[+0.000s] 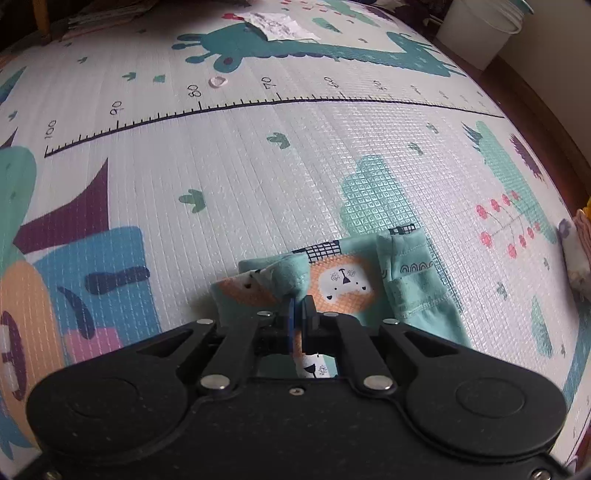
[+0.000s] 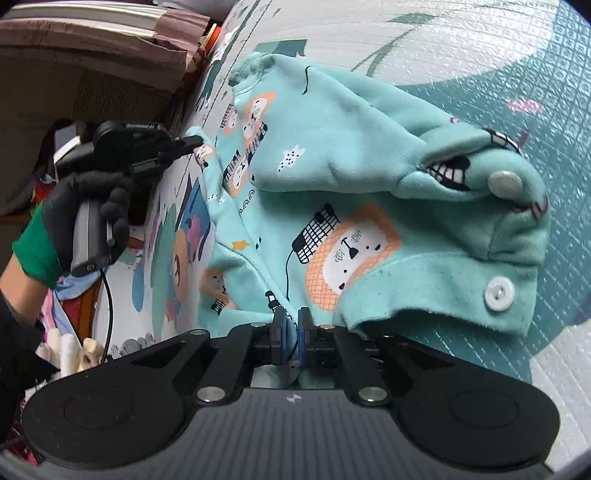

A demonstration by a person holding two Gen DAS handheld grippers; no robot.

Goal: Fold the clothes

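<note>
A small teal child's garment printed with orange lions lies on the play mat, partly folded, with two white snap buttons near its right edge. My right gripper is shut on the garment's near edge. In the left wrist view the same garment lies just ahead, a sleeve folded along its right side. My left gripper is shut on a bunched fold of the cloth. The right wrist view also shows the left gripper at the garment's far left edge, held by a gloved hand.
A patterned foam play mat with a printed ruler line covers the floor. A crumpled paper lies far back and a white bucket stands at the back right. Other clothes sit at the mat's right edge. Furniture and clutter border the left.
</note>
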